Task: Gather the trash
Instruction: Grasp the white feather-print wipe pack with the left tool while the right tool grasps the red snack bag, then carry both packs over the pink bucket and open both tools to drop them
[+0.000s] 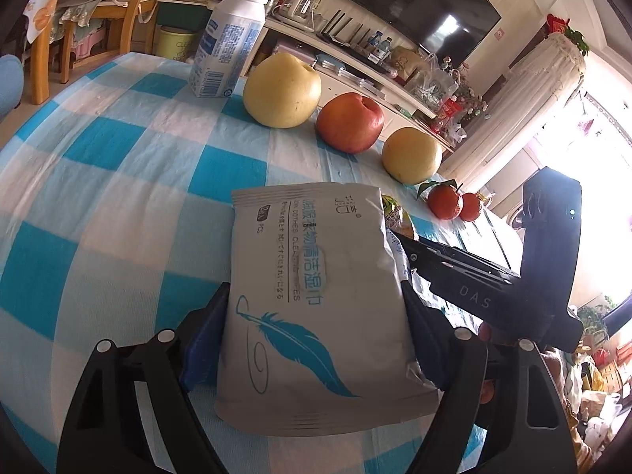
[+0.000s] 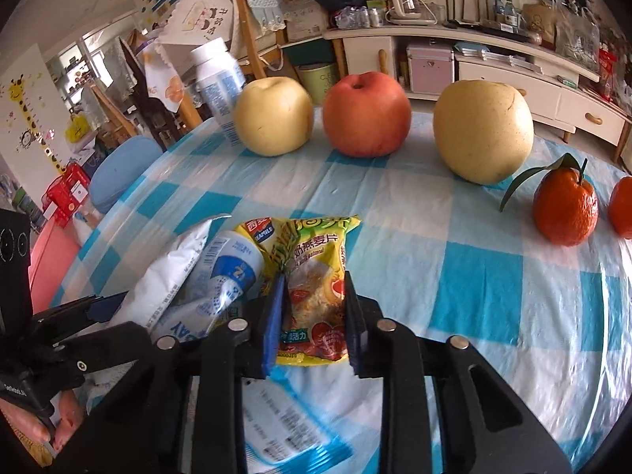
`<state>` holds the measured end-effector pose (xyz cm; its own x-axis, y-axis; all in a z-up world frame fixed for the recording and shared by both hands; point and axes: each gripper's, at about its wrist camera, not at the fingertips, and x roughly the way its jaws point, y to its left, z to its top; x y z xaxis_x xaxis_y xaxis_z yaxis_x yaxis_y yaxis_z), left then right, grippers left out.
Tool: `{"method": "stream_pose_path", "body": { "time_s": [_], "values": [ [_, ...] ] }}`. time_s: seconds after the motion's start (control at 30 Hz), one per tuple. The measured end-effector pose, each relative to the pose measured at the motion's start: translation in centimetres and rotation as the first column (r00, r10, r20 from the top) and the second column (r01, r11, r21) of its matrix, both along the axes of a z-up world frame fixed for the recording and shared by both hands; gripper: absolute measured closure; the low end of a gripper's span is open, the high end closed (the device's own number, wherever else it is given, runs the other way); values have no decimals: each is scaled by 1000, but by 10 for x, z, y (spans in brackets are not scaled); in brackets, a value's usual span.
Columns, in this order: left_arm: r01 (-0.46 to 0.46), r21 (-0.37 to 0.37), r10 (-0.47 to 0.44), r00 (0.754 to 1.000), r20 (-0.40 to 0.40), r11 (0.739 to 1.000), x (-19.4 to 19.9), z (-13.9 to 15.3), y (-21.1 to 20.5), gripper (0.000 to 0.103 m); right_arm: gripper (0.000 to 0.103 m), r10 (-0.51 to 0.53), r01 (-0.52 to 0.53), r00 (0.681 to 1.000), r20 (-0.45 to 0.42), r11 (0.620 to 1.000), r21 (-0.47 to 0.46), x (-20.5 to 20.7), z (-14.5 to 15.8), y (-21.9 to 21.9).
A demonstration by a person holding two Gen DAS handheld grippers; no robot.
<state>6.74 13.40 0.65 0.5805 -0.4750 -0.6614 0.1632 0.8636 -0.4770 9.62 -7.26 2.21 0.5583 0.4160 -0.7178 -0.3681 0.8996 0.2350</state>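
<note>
Two grippers work over a blue-and-white checked tablecloth (image 1: 98,150). The left gripper (image 1: 316,316) has its fingers clenched on a grey wet-wipe packet (image 1: 316,304) printed with a blue feather, which sits between them and reaches toward 12 o'clock. The right gripper (image 2: 314,316) grasps a yellow oatmeal sachet (image 2: 312,252) between its blue pads (image 2: 272,324); the sachet lies on the cloth. At 9 o'clock from the sachet, touching it, lies a crumpled blue-and-white wrapper (image 2: 221,276), and beyond that the wipe packet, seen edge-on from the right wrist. Along the far side of the cloth, around 12 o'clock, stand a white bottle (image 1: 229,35), a yellow pear (image 1: 282,91), a red apple (image 1: 349,122) and a second pear (image 1: 410,156). Toward 2 o'clock in the right wrist view sit two tangerines (image 2: 565,209), one with a leaf.
</note>
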Motion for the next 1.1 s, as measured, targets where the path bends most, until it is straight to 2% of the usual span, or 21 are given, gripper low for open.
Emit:
{"method": "stream_pose_path", "body": {
  "time_s": [0.33,0.73,1.1],
  "values": [
    [-24,-27,24,1000,-5,999,-56,-1,14,22,86,19,-19,1000,-8,1000,-2,-58,4,15],
    [-11,-39,10,1000,-15,999,-126,-3,33,23,87,-16,16,1000,18,1000,-13,-139,5,31],
    [-15,-33,15,1000,-2,999,-146,0,46,23,87,-115,117,990,85,993,-8,-185,19,26]
  ]
}}
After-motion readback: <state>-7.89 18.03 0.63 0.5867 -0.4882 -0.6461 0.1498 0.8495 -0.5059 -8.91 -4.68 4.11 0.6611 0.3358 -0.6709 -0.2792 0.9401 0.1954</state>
